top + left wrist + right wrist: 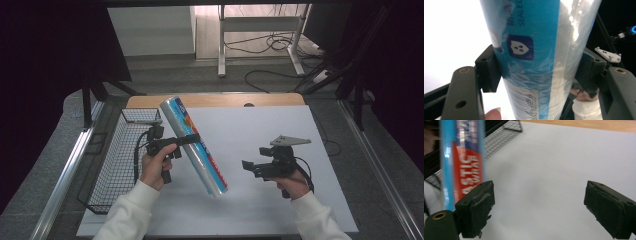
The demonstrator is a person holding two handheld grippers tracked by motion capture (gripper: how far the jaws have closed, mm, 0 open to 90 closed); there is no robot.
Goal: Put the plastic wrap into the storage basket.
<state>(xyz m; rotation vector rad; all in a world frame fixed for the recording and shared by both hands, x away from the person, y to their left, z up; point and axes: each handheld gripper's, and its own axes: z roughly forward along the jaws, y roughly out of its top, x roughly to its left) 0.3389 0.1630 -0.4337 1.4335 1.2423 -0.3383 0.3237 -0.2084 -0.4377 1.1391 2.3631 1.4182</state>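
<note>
White tabletop is lying under both hands; the left claw is clamping the plastic wrap roll mid-length, its long axis slanting across, while the right claw is gaping wide and empty just beside the roll's lower end.

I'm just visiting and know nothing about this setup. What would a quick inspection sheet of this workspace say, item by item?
Surface: white sheet covering a wooden table.
Job's things: long blue-and-red roll of plastic wrap, lifted and tilted; black wire basket at the table's left edge.
Clutter: nothing seen.
Grippers: left gripper shut on the roll, both pads pressed against its sides in the left gripper view; right gripper open, nothing between its jaws, apart from the roll.
Cables: black cable trailing from the left gripper; loose black cables on the floor beyond the table.
Surroundings: grey floor, white desk frame, dark curtains.
</note>
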